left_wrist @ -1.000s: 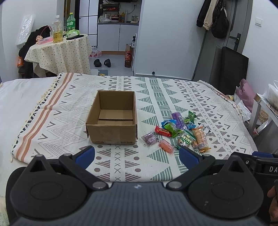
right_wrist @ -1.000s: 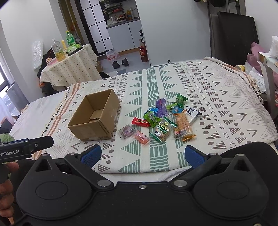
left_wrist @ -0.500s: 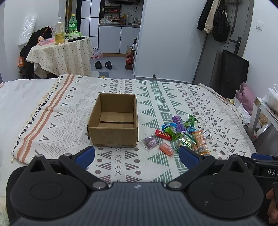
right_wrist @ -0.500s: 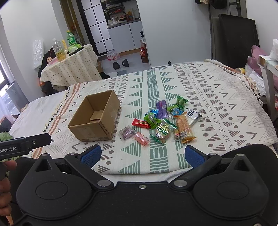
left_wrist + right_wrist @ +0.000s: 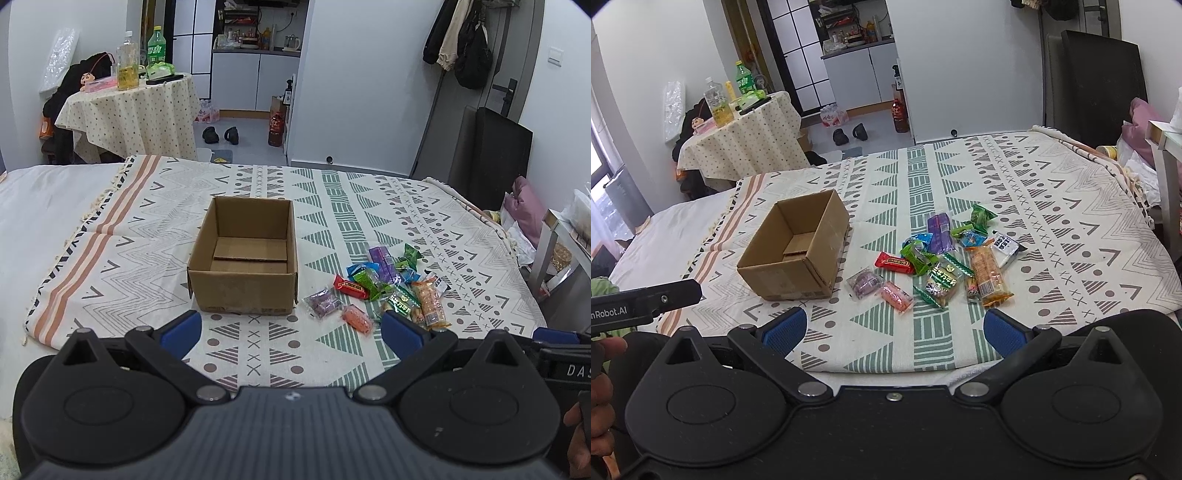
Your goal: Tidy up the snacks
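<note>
A patterned blanket is spread over the bed, and on it an open cardboard box is set upright, nothing being seen inside it. Just to the right of the box a loose pile of wrapped snacks is scattered on the blanket: a red bar, a purple packet, a pink packet and a long orange biscuit pack can be made out among green and blue wrappers. Beyond the bed a small table draped with a dotted cloth is seen, with bottles stood on it, and a pair of dark slippers is left on the floor. Nothing is placed between the grippers and the snacks. The left gripper is held low over the near edge of the blanket, facing the box, its blue-padded fingers spread wide with nothing between them. The right gripper is held likewise at the near edge, angled toward the pile, its fingers also wide apart and unloaded.
</note>
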### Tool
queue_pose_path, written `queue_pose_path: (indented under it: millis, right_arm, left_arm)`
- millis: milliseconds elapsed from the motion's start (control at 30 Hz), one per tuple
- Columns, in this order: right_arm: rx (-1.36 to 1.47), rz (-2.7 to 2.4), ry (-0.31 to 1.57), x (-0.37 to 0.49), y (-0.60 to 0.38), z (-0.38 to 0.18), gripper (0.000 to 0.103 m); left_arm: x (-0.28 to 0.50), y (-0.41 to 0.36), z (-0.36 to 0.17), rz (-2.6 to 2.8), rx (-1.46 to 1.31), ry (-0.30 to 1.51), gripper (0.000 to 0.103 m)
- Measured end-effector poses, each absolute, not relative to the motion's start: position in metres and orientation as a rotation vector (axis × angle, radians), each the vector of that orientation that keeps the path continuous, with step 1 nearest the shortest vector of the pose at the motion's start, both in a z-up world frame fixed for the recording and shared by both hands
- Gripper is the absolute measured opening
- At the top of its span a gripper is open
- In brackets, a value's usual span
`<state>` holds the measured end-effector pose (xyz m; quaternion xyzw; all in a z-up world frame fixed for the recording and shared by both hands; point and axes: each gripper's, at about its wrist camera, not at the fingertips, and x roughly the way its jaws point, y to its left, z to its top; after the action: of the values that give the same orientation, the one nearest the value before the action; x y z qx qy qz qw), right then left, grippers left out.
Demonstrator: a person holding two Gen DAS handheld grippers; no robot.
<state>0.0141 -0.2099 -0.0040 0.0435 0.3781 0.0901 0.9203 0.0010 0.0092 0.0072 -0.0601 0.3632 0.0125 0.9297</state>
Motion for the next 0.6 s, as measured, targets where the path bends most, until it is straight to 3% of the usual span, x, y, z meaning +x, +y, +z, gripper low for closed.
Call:
queue_pose_path:
  millis: [600]
  right_arm:
    - [0.1, 0.196, 0.805, 0.033, -0.217, -0.019, 0.103]
  left_arm:
    - [0.021, 0.006, -0.001, 0.02, -0.123, 0.764, 0.103]
